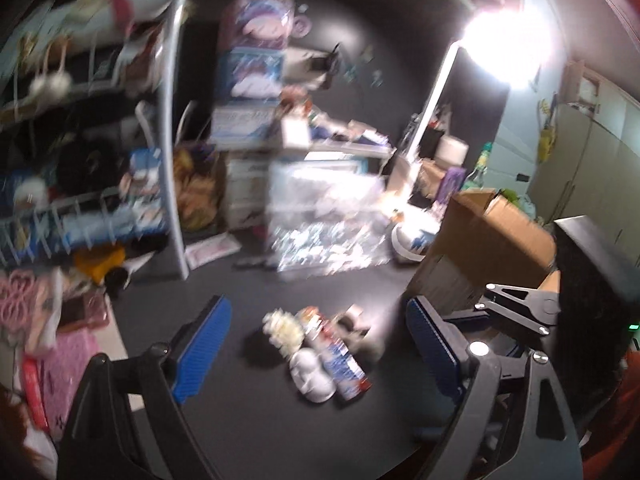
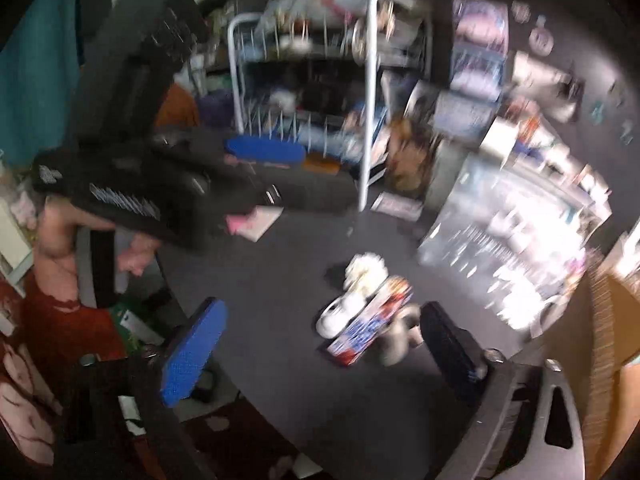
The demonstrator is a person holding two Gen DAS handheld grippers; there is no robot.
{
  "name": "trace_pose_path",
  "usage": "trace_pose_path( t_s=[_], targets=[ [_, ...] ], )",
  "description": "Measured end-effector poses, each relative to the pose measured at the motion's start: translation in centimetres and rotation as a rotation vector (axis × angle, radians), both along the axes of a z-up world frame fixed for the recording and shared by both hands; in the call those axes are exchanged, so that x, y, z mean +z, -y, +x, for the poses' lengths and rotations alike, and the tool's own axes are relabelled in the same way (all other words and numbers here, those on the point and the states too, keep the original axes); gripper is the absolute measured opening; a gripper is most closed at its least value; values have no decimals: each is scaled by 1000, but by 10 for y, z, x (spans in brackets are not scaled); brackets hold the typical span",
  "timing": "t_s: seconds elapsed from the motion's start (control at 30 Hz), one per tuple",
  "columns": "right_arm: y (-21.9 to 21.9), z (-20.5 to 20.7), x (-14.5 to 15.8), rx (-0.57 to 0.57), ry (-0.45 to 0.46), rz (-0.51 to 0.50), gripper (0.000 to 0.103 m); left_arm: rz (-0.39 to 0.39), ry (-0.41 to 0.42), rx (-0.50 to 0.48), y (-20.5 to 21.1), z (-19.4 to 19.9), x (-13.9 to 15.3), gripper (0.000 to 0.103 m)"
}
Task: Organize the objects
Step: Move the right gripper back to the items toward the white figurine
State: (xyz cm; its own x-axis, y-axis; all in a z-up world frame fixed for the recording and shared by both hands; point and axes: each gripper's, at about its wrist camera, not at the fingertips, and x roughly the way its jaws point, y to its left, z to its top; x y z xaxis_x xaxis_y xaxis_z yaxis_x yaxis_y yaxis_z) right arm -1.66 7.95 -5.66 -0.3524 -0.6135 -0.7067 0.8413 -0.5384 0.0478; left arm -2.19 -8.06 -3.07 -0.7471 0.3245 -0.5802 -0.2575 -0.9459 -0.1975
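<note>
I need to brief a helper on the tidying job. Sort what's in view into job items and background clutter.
Job items, clustered on the dark table:
- red-and-blue box
- white cup-shaped piece
- cream fluffy item
- grey item, too blurred to identify

Background:
- wire shelf rack
- cardboard box
- lamp

A dark round table [image 1: 248, 432] carries a small huddle of things near its middle: a cream fluffy ball [image 1: 284, 330] at the far left of the huddle, a white cup-shaped thing [image 1: 312, 376] nearer, a long red, white and blue packet [image 1: 340, 360] lying flat beside both, and a blurred grey object [image 1: 362, 332] to its right. A brown cardboard box [image 1: 484, 248] stands at the table's right side.
</note>
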Motion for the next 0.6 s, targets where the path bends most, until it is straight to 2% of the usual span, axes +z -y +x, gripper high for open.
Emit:
trace_pose_path(
  t_s=[0.07, 0.17, 0.27, 0.37, 0.47, 0.57, 0.6],
  targets=[
    [2, -8, -19, -34, 23, 17, 86, 10, 27, 0, 5, 0, -13, 88],
    [-4, -26, -46, -118, 40, 53, 62, 34, 55, -2, 11, 1, -28, 88],
    [-9, -44, -65, -193, 39, 104, 50, 41, 74, -3, 12, -2, -36, 88],
    [-11, -56, -76, -220, 52, 135, 39, 46, 81, -5, 12, -6, -39, 88],
    [-12, -63, -83, -226, 60, 152, 31, 51, 84, -10, 11, -9, -40, 88],
    [-12, -65, -86, -213, 72, 154, 14, 54, 92, -21, 9, -12, -40, 88],
    [-11, -65, -86, -208, 71, 157, 14, 55, 96, -28, 8, -12, -41, 88]
  ],
)
